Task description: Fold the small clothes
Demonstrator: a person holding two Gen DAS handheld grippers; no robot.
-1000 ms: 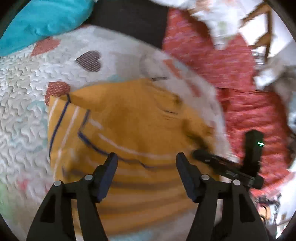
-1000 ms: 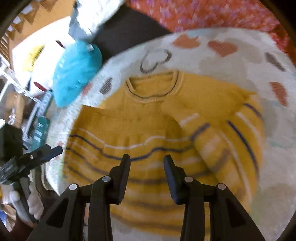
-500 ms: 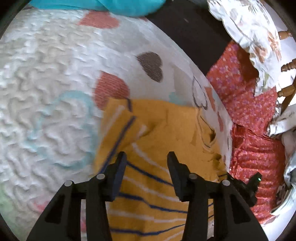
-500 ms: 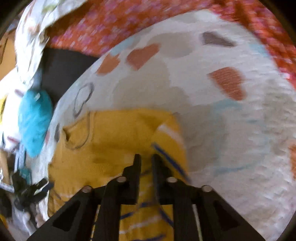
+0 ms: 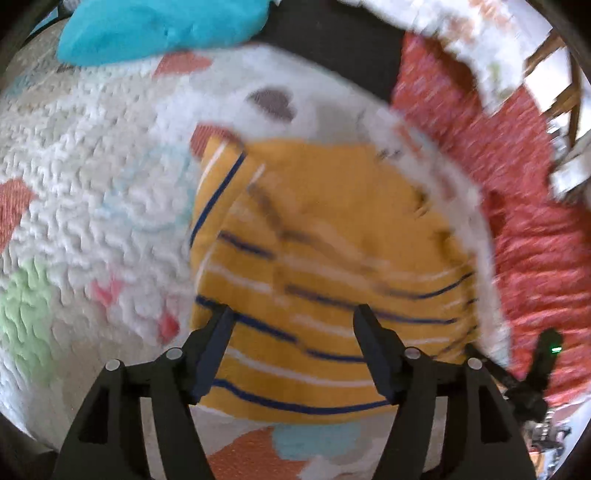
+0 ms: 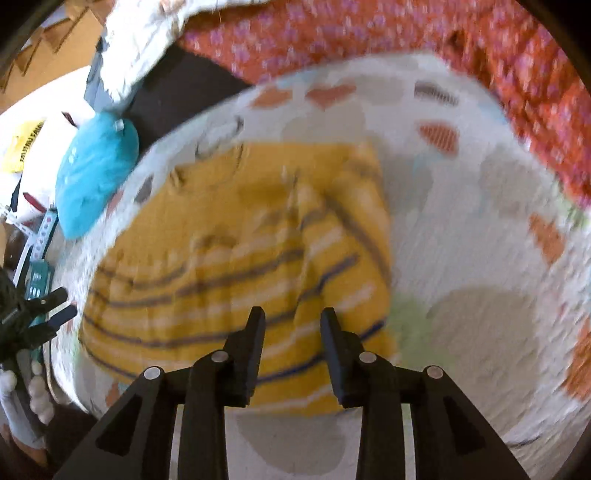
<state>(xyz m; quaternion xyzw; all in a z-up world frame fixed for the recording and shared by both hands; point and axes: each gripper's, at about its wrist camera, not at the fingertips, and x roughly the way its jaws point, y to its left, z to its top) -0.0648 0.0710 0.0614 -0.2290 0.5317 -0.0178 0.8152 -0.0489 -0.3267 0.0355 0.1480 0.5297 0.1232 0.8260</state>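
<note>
Item: small mustard-yellow knitted sweater with navy and white stripes [image 5: 332, 266], laid flat on a white quilted bedspread with coloured heart patches [image 5: 92, 177], near the edge of the bedspread closest to both cameras. The neckline is turned toward the far edge, the striped hem toward the near edge. One striped sleeve [image 6: 347, 251] is seen folded inward over the body along the sweater's right side.

Left gripper [image 5: 291, 350]: jaws spread wide, nothing held, poised above the hem. Right gripper [image 6: 291, 350]: jaws parted by a moderate gap, nothing between them, poised above the hem by the folded sleeve. Whether either fingertip touches the knit cannot be told, as both views are smeared by motion.

Step in hand, as judged: the hem is to be taken up at both near corners and carried toward the neckline. For a clean fold, all layers of knit should be pinched at each corner, the sleeve layer included on the right; both corners should be raised level and together, and laid down with the hem square to the shoulders. A loose knit is likely to sag or slip if thinly pinched.

Surroundings: turquoise cushion [image 5: 162, 29] past the far edge of the bedspread; red patterned cloth [image 5: 535, 221] beyond the bedspread's right edge.
</note>
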